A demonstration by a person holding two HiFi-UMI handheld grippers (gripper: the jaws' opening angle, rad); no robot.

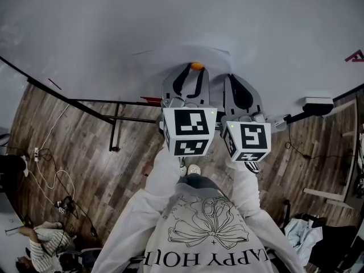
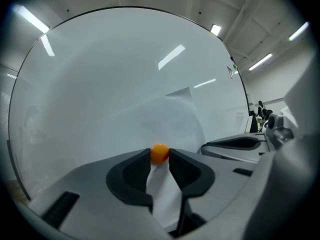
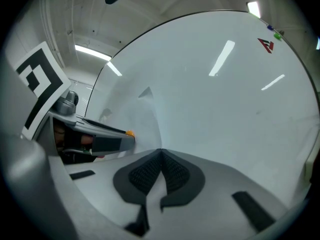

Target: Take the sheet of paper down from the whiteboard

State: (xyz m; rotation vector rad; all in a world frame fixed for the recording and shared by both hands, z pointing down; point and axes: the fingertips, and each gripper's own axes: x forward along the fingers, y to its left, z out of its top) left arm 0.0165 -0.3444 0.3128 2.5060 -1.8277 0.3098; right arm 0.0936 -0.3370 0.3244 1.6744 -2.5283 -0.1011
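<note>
A white sheet of paper (image 1: 170, 57) (image 2: 172, 119) (image 3: 136, 111) lies flat on the whiteboard (image 1: 102, 27), pinned by a small orange ball magnet (image 1: 196, 65) (image 2: 159, 153) (image 3: 130, 133). My left gripper (image 1: 196, 69) (image 2: 159, 157) points at the board, and its two fingertips press on the magnet from both sides. The paper shows through the gap behind the pads. Just to the right, my right gripper (image 1: 232, 77) (image 3: 161, 152) is shut with its tips at the sheet's right edge, pinching it against the board. Both grippers sit side by side, nearly touching.
A red mark (image 1: 355, 56) (image 3: 267, 44) is on the board at far right. The board's black stand (image 1: 114, 124) rests on a wooden floor. A white box (image 1: 317, 102) sits at the board's right end. Cables (image 1: 48, 175) and a seated person (image 1: 48, 240) are at lower left.
</note>
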